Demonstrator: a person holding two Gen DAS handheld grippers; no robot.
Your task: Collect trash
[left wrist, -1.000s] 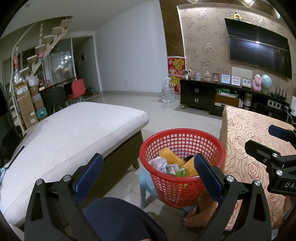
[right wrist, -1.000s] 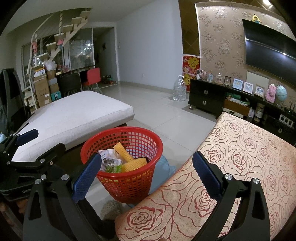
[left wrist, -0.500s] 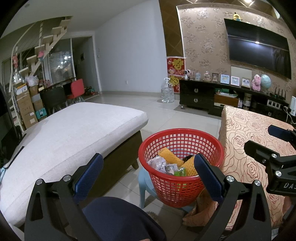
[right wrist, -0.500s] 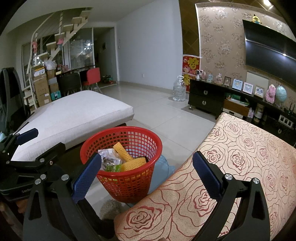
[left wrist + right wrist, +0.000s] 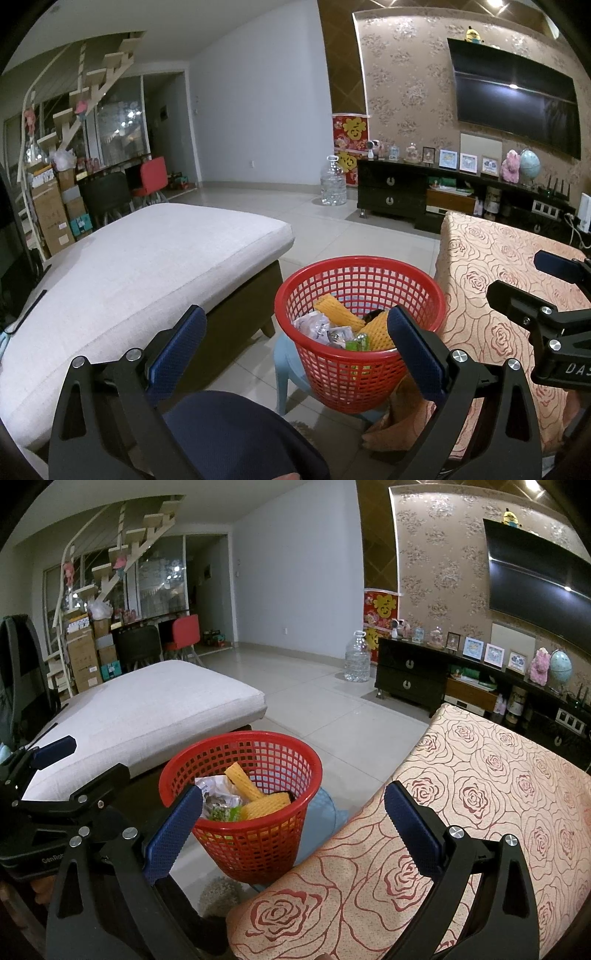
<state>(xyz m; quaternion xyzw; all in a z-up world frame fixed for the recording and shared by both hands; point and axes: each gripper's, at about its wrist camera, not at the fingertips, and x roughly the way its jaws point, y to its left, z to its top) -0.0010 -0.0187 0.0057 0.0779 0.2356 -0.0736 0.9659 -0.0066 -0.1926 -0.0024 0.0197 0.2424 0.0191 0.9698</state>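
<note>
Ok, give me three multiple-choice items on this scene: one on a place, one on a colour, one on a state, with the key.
1. Where does the basket stand?
A. on the sofa cushion
B. on a pale blue stool, between the sofa and the table
C. on the TV cabinet

2. What colour is the basket?
A. red
B. green
C. white

3. How are the two grippers?
A. both shut on trash
B. left shut, right open
C. both open and empty

Key: 1 B, the blue stool shows under it, with the grey sofa on one side and the rose-patterned tablecloth on the other. 2 A, its mesh is red. 3 C, the left gripper and right gripper each have jaws spread wide with nothing between.
</note>
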